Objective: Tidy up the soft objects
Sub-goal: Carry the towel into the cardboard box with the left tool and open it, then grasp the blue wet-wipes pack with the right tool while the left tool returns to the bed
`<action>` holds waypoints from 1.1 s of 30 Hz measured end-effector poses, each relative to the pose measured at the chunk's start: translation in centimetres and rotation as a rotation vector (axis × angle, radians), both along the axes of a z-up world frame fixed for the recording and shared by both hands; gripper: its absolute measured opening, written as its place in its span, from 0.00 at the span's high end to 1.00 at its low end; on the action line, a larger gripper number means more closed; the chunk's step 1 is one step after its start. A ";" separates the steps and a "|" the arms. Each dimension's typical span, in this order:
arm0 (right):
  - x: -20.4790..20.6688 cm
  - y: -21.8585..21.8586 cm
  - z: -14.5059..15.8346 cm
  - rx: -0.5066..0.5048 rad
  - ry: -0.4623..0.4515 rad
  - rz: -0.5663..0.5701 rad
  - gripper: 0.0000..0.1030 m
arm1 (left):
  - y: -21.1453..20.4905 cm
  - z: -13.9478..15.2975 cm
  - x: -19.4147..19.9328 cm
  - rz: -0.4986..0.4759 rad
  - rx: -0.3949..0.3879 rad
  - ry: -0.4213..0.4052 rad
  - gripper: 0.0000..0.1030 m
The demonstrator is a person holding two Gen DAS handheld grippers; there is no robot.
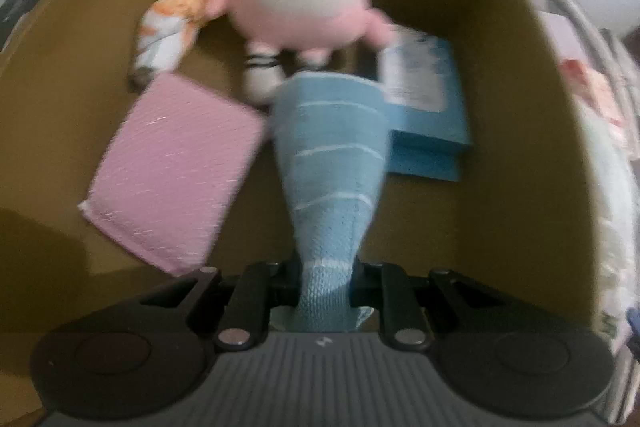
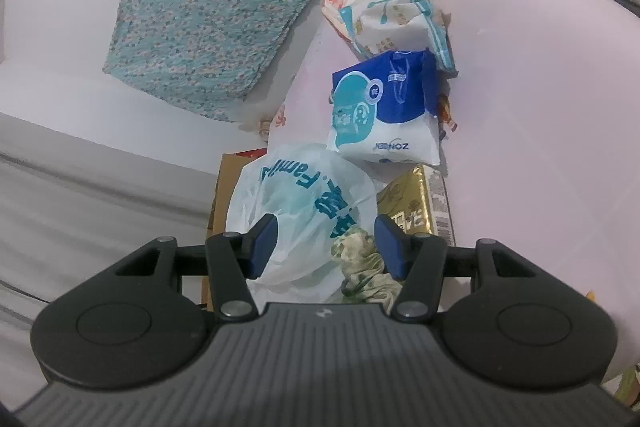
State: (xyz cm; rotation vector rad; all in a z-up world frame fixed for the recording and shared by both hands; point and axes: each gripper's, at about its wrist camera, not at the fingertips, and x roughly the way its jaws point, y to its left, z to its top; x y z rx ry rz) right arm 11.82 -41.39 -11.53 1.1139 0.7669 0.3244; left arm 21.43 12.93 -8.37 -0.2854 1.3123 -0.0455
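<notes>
My left gripper (image 1: 324,287) hung over the near wall of the cardboard box (image 1: 532,147), pointing in and down, its jaws pinched tight on the narrow end of a light blue striped cloth (image 1: 332,163). The cloth's long axis ran straight away from me toward the far wall, widening as it went, its far end reaching the feet of the pink plush toy (image 1: 308,3).

Inside the box, from the left wall across: a pink sponge pad (image 1: 172,171) lay flat and skewed, one corner just beside the cloth; behind it, near the far left corner, sat a crumpled orange-and-white cloth (image 1: 180,15) touching the plush. The plush lay face up against the far wall. A blue folded cloth with a paper label (image 1: 424,103) sat toward the right wall, touching the striped cloth's edge. Bare cardboard showed along the near left corner and along the right wall. The view was blurred.

My right gripper (image 2: 326,243) pointed along a pale pink surface (image 2: 540,107), its blue pads (image 2: 262,247) spread apart and holding nothing. Between them lay a white plastic bag with teal lettering (image 2: 300,203) and a crumpled green-patterned cloth (image 2: 360,267). Beyond sat a gold packet (image 2: 412,203), a blue-and-white tissue pack (image 2: 384,107) and more packets (image 2: 400,19). At far left lay a teal floral cloth (image 2: 208,11).
</notes>
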 end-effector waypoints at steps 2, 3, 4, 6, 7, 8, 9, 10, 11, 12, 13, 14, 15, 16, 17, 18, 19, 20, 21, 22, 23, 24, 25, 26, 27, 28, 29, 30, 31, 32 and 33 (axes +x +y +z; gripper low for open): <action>0.1 -0.1 -0.1 0.001 0.005 -0.003 0.47 | 0.8 -0.4 -0.1 0.024 0.011 0.007 0.82; 0.1 -0.2 -0.2 0.001 0.006 -0.004 0.47 | 1.1 -0.4 -0.3 0.034 0.025 0.005 0.82; 0.2 -0.3 -0.2 0.003 0.008 -0.004 0.47 | 1.3 -0.4 -0.5 0.040 0.045 0.002 0.82; 0.2 -0.3 -0.2 0.004 0.008 -0.003 0.47 | 1.5 -0.4 -0.8 0.048 0.076 -0.008 0.82; 0.2 -0.3 -0.2 0.004 0.006 -0.003 0.47 | 1.7 -0.4 -1.0 0.052 0.084 -0.008 0.82; 0.2 -0.3 -0.3 0.005 0.004 -0.002 0.47 | 1.6 -0.4 -1.1 0.053 0.088 -0.008 0.82; 0.2 -0.3 -0.3 0.006 0.003 -0.003 0.47 | 1.7 -0.7 -1.0 0.054 0.085 -0.008 0.82; 0.1 -0.3 -0.3 0.008 0.002 -0.003 0.47 | 1.7 -0.8 -1.1 0.053 0.075 -0.007 0.79; 0.1 -0.3 -0.4 0.009 0.001 -0.003 0.47 | 1.6 -0.9 -1.1 0.049 0.065 -0.005 0.78; 0.0 -0.3 -0.4 0.011 0.001 -0.004 0.46 | 1.6 -1.1 -1.0 0.049 0.057 0.002 0.73; -0.1 -0.4 -0.4 0.013 0.000 -0.004 0.46 | 1.5 -1.0 -0.9 0.051 0.055 0.005 0.70; -0.2 -0.4 -0.4 0.014 -0.002 -0.004 0.46 | 1.3 -1.2 -0.9 0.050 0.054 0.001 0.69; -0.4 -0.5 -0.3 0.014 -0.006 -0.004 0.46 | 1.3 -1.2 -0.9 0.049 0.055 -0.002 0.65; -0.5 -0.6 -0.2 0.013 -0.010 -0.006 0.46 | 1.3 -1.1 -1.0 0.052 0.054 -0.005 0.57; -0.7 -0.7 -0.1 0.012 -0.014 -0.007 0.46 | 1.4 -1.0 -1.2 0.056 0.048 -0.008 0.52; -0.9 -0.8 0.0 0.012 -0.017 -0.010 0.45 | 1.5 -0.7 -1.5 0.064 0.038 -0.019 0.47; -1.1 -0.9 0.1 0.012 -0.020 -0.014 0.45 | 1.6 -0.4 -1.7 0.070 0.031 -0.034 0.43; -1.3 -1.1 0.1 0.012 -0.022 -0.017 0.44 | 1.6 0.0 -2.0 0.072 0.026 -0.051 0.41; -1.5 -1.3 0.2 0.011 -0.024 -0.021 0.44 | 1.6 0.5 -2.3 0.074 0.024 -0.068 0.36; -1.6 -1.4 0.2 0.011 -0.025 -0.023 0.43 | 1.5 1.0 -2.6 0.076 0.025 -0.092 0.33; -1.8 -1.6 0.2 0.010 -0.027 -0.025 0.43 | 1.4 1.5 -3.0 0.078 0.030 -0.118 0.32; -1.9 -1.6 0.2 0.009 -0.028 -0.027 0.42 | 1.2 2.2 -3.3 0.079 0.036 -0.140 0.29; -2.1 -1.7 0.2 0.009 -0.030 -0.028 0.42 | 1.0 3.0 -3.8 0.080 0.043 -0.163 0.28; -2.2 -1.8 0.2 0.008 -0.032 -0.029 0.42 | 0.7 3.8 -4.2 0.079 0.051 -0.190 0.28; -2.3 -1.9 0.2 0.006 -0.034 -0.029 0.41 | 0.2 4.6 -4.6 0.077 0.058 -0.218 0.27; -2.4 -2.0 0.2 0.002 -0.034 -0.030 0.41 | -0.4 5.7 -5.3 0.074 0.067 -0.253 0.27; -2.4 -2.1 0.3 -0.003 -0.033 -0.029 0.41 | -1.0 6.6 -6.0 0.067 0.073 -0.286 0.27; -2.4 -2.2 0.3 -0.010 -0.032 -0.027 0.41 | -1.8 7.5 -6.7 0.052 0.080 -0.325 0.25; -2.3 -2.3 0.4 -0.022 -0.032 -0.025 0.41 | -2.8 8.4 -7.3 0.031 0.088 -0.367 0.22; -2.3 -2.4 0.5 -0.037 -0.032 -0.022 0.41 | -4.1 9.4 -8.1 0.007 0.099 -0.409 0.22; -2.1 -2.4 0.7 -0.061 -0.035 -0.019 0.41 | -5.4 10.3 -8.8 -0.024 0.109 -0.452 0.20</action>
